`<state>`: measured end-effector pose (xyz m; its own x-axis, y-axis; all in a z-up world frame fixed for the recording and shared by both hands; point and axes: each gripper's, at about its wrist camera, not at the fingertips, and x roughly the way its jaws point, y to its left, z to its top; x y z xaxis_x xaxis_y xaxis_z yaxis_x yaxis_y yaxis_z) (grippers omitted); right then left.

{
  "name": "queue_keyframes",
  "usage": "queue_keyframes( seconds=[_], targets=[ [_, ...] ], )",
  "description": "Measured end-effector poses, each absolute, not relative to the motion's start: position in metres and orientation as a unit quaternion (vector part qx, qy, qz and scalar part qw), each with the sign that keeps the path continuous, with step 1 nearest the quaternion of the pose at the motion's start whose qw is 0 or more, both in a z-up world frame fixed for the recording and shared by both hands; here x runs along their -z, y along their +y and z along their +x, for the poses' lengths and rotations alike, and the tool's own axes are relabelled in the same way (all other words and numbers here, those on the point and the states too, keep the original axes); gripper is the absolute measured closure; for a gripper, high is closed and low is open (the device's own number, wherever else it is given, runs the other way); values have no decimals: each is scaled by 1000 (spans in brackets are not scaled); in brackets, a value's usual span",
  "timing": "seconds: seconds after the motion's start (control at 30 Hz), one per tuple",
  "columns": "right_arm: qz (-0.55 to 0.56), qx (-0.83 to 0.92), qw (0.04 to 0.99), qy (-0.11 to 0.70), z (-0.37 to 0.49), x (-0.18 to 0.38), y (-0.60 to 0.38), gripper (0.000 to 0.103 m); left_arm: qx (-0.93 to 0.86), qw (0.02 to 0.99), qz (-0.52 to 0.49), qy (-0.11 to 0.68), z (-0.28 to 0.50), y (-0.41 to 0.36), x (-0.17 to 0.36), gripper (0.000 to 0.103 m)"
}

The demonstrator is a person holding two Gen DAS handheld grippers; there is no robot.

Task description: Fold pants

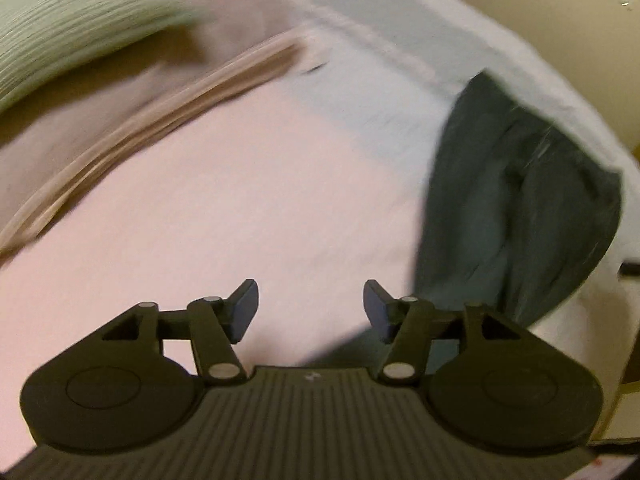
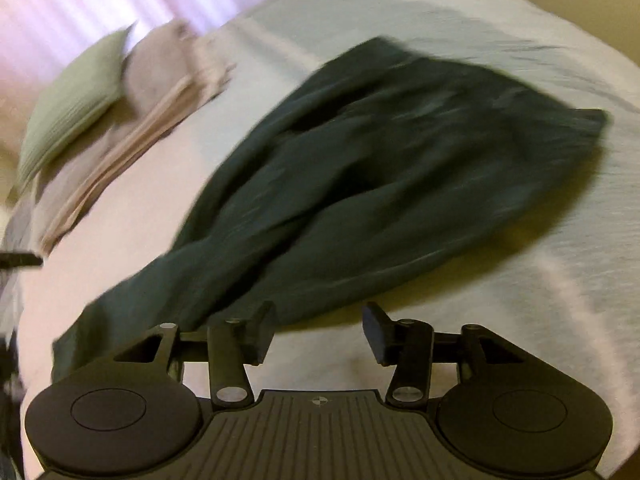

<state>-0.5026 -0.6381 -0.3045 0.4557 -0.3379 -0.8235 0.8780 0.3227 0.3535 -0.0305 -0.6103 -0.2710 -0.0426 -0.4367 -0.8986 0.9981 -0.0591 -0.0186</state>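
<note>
Bedding fills both of my views, and both are smeared with blur. At the far left of the left wrist view I see a pale green ribbed pillow [image 1: 60, 28], and just beside it a taupe pillow [image 1: 132, 92] with a striped beige border. Moving right, the white bedspread [image 1: 248, 184] covers the middle of the bed. My left gripper [image 1: 311, 308] hangs over that bare stretch of bedspread; its jaws stand apart with only the white cloth showing between them, so they grip nothing. Further right lies the dark green fabric pants [image 1: 516, 208], crumpled on the bedspread, with one edge running down behind the right-hand finger of that gripper. I cannot tell whether the finger touches the cloth.

In the right wrist view the same green pillow [image 2: 72, 100] and taupe pillow [image 2: 156, 68] sit at the far left, with a bright curtained window behind them. The pants [image 2: 360, 184] stretch slantwise across the middle of the bedspread [image 2: 560, 300], narrow end low at the left, wider end up at the right, rumpled rather than flat. My right gripper [image 2: 318, 334] sits just beside the near edge of the pants. Its jaws are apart and empty; the left-hand finger overlaps the dark cloth, the right-hand one stands over white bedspread.
</note>
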Motion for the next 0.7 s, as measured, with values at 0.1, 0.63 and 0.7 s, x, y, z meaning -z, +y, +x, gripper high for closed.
queue_keyframes(
  seconds=[0.1,0.63,0.7],
  targets=[
    [405,402,748,340,-464,309,-611,54,612,580,401,358,-2,-532,284,45],
    [344,458,713,403,-418,324,-556,47,698,435,552,136,-46,-396,417,47],
    [346,463,709,404,-427,330,-567,47,695,433,556,145,-45,-401,415,84]
  ],
)
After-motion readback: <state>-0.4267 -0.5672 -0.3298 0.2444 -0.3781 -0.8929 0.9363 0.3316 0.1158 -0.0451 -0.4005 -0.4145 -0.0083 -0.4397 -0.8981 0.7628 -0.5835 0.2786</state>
